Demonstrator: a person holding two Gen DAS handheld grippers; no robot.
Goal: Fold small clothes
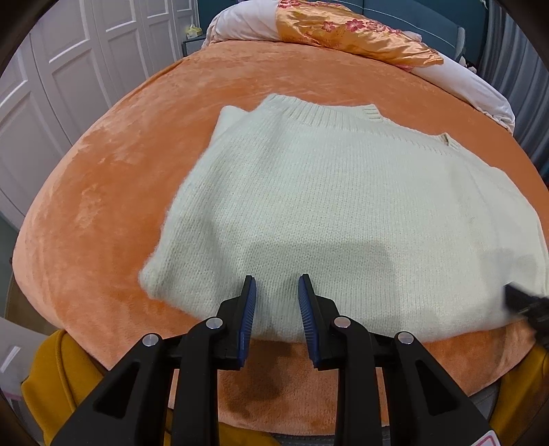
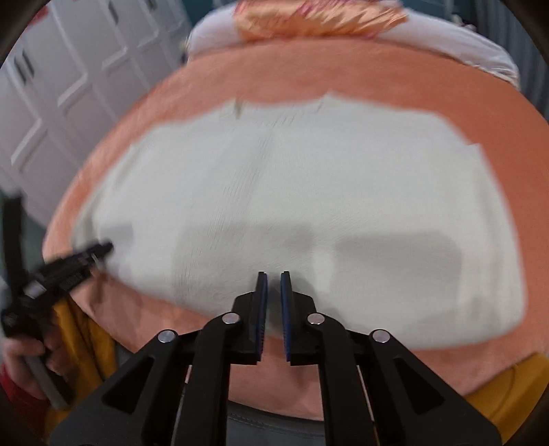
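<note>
A cream knitted sweater (image 1: 343, 206) is spread flat on the bed (image 1: 103, 192), covering most of the near half of the orange plush cover. Its ribbed collar is turned toward 12 o'clock in the left wrist view, away from the person, and the hem lies at the near edge toward 6 o'clock. As it lies, the long axis is seen running from 9 to 3 o'clock; the sides appear already tucked in, though the sleeves cannot be made out.

The step in hand is judged to be the start of a fold from the hem. The left gripper (image 1: 277, 278) is held with its jaws spread, empty, the tips just over the near hem. The right gripper (image 2: 273, 273) is nearly pressed together, a narrow gap left between the pads and no cloth caught in it; it too is placed over the hem, toward 3 o'clock of the left one. The right wrist view is blurred by motion, so fine contact cannot be told.

For the next move, both grippers are likely to be needed on the hem, well apart, each pinching the layers together, before the edge is carried toward the collar.

Beyond the sweater, a bundled quilt (image 1: 343, 31) with an orange flowered panel is heaped at 12 o'clock, and white wardrobe doors (image 1: 68, 68) stand at 10 o'clock.
</note>
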